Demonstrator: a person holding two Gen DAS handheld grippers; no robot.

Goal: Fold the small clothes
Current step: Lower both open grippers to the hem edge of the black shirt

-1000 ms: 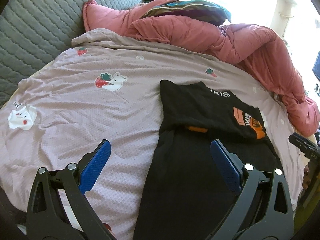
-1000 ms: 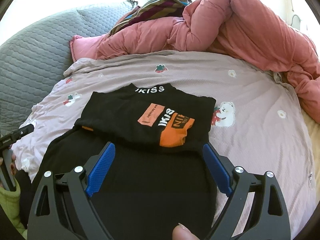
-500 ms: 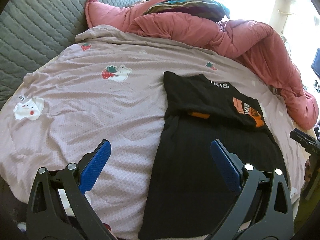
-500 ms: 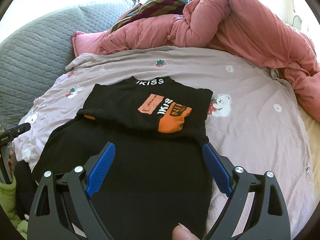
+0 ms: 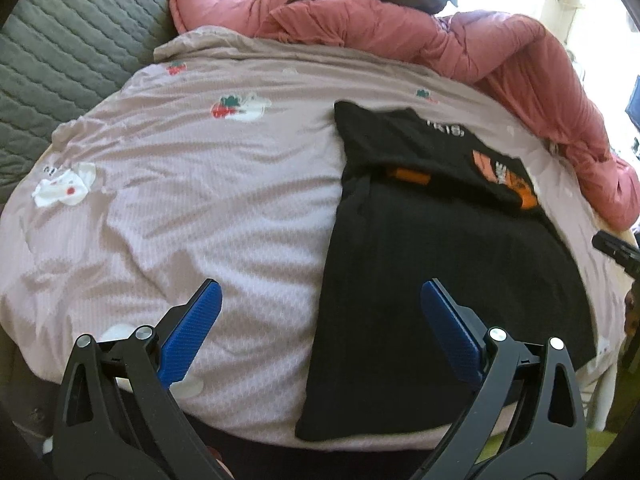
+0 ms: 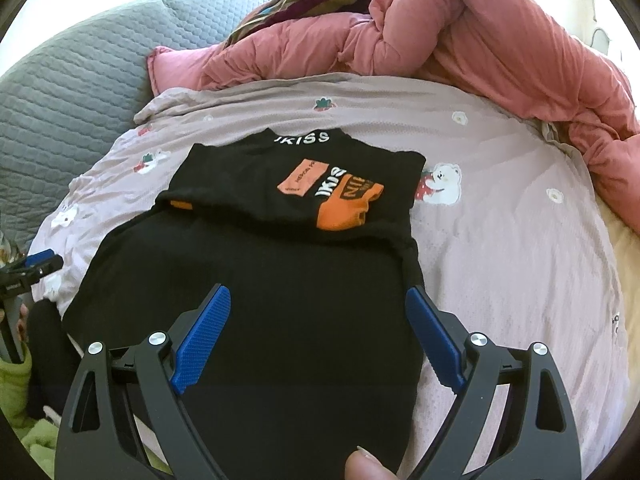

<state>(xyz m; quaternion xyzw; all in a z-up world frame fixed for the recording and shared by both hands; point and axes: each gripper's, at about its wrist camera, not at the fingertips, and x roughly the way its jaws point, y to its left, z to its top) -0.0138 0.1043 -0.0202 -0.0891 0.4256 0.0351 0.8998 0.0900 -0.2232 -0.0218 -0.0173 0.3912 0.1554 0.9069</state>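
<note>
Both pairs of blue fingers stand wide apart with nothing between them. The right gripper [image 6: 318, 334] hangs over the black shirt [image 6: 280, 300]; the left gripper [image 5: 320, 326] straddles its near left edge. Beyond the fingers, the shirt's top lies folded down, printed side up, on the bed sheet [image 5: 180, 200]; farther off, a pink duvet [image 6: 460, 40].

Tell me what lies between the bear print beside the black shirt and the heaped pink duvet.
In the right wrist view, only bare mauve sheet with small flower prints lies between the bear print and the pink duvet; no garment lies there.
</note>
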